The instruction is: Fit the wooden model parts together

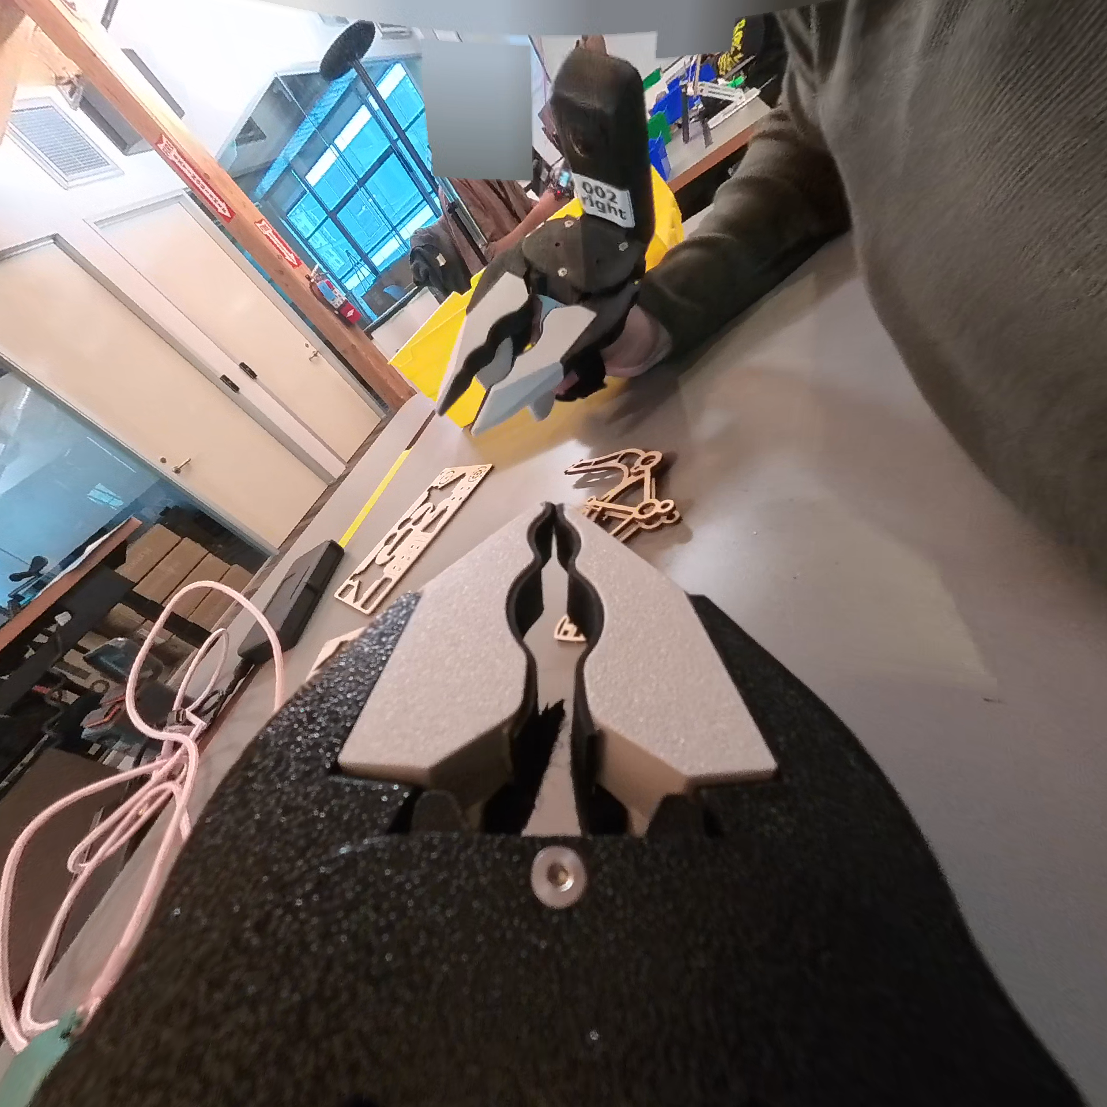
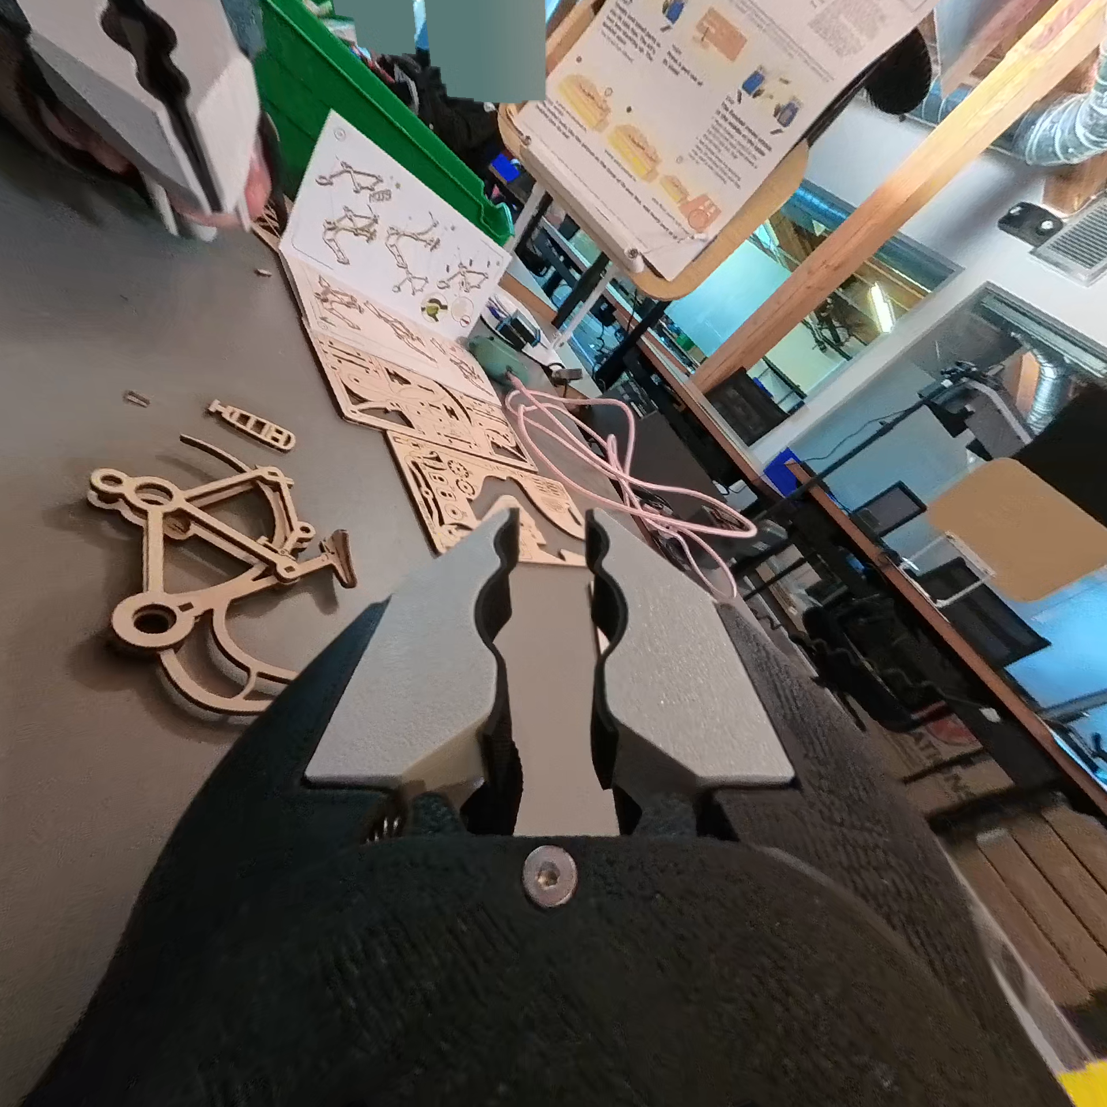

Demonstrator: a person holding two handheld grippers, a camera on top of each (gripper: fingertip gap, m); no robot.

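A partly built wooden model [image 2: 197, 569] of curved, ringed struts lies flat on the grey table [image 2: 90, 808], left of my right gripper [image 2: 551, 527], which is open and empty just above the table. The model also shows in the left wrist view [image 1: 629, 497], just beyond my left gripper [image 1: 554, 515], whose jaws are closed tip to tip. A small wooden piece [image 1: 569, 632] shows through the gap between its fingers; I cannot tell whether it is held. The right gripper [image 1: 467, 413] hangs farther off; the left gripper [image 2: 150, 90] is at the top left.
Punched wooden part sheets [image 2: 431, 419] and an open instruction booklet [image 2: 389, 239] lie ahead of the right gripper. A loose wooden link [image 2: 251, 425] lies beyond the model. A pink cable [image 2: 599, 467], a black box [image 1: 293, 599], a yellow bin [image 1: 431, 347] and a green bin [image 2: 371, 108] line the table edges.
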